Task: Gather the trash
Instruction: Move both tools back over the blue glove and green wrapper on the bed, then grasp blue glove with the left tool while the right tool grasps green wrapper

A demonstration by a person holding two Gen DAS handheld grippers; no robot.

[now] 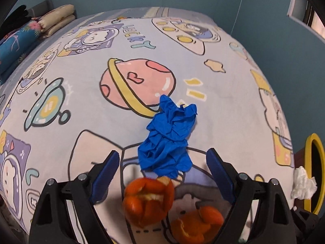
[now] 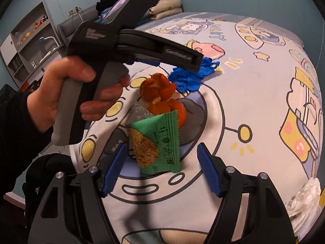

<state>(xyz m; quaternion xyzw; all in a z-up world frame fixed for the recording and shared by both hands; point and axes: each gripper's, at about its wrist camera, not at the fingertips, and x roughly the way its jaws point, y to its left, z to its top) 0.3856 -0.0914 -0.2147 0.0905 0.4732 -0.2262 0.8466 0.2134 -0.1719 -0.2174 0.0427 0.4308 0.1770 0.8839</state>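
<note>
A crumpled blue glove [image 1: 168,140] lies on the cartoon bedsheet [image 1: 81,105]. My left gripper [image 1: 162,156] hangs open over it, with the glove's near end between the fingertips and no pad touching it. Just below lie two orange peels [image 1: 149,199] [image 1: 199,221]. In the right wrist view, a green snack wrapper [image 2: 158,142] lies between the fingers of my right gripper [image 2: 161,148]. That gripper is open, with a gap on the wrapper's right side. Beyond it sit the orange peels [image 2: 157,87], the blue glove [image 2: 189,77] and the left gripper [image 2: 195,63] held by a hand [image 2: 61,85].
A crumpled white tissue [image 1: 303,185] [image 2: 304,199] lies at the bed's right edge, beside a yellow-rimmed round object [image 1: 314,162]. Folded pillows [image 1: 56,18] and a blue patterned cushion [image 1: 18,42] sit at the far end. Shelves [image 2: 30,40] stand against the wall at the left.
</note>
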